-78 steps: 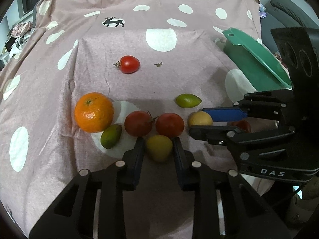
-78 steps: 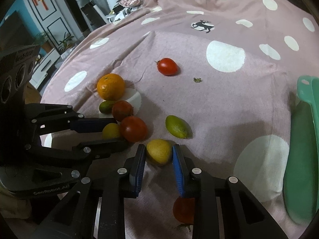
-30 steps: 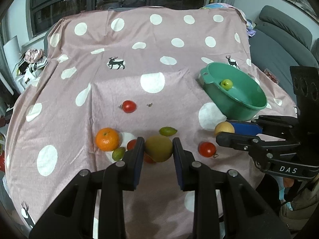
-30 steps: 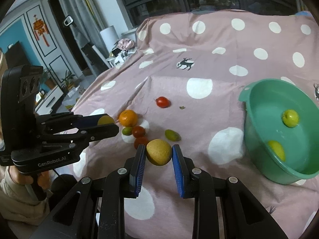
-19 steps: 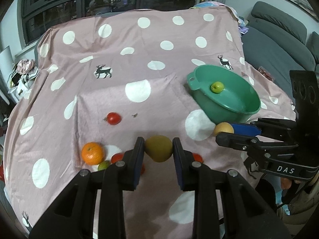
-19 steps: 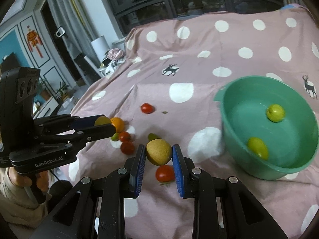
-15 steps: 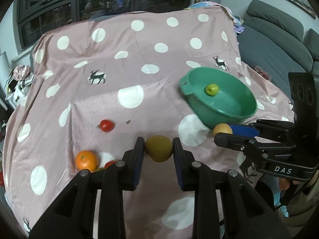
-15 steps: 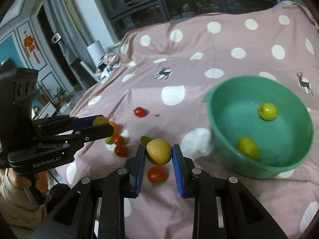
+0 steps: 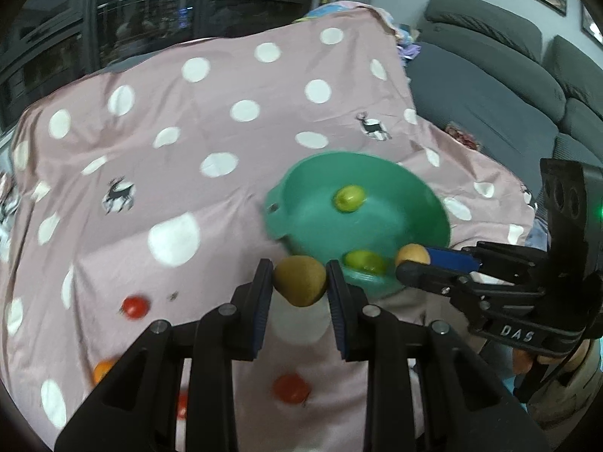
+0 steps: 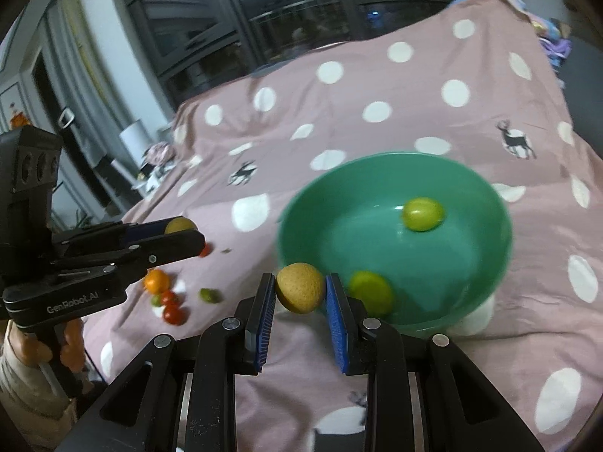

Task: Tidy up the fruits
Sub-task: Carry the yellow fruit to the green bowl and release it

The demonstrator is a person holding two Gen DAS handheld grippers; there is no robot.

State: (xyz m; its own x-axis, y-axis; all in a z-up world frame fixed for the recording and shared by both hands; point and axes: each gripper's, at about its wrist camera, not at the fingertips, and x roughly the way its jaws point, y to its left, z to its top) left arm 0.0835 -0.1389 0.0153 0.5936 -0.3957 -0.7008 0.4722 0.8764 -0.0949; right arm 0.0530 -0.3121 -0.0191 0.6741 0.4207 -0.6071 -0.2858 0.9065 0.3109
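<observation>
Near the green bowl, both grippers' fingers pinch yellow-brown fruits aloft.

A pink cloth with white dots and fruit on it

The pink cloth had white dots and little deer on it. A green bowl sat on the cloth. A small red tomato lay alone, and another red tomato lay closer. An orange sat by more little fruits.

Green bowl mouth open above; two green fruits occupy part of its floor. My other gripper hangs beside the near rim. Dotted cloth beyond lies bare.
</observation>
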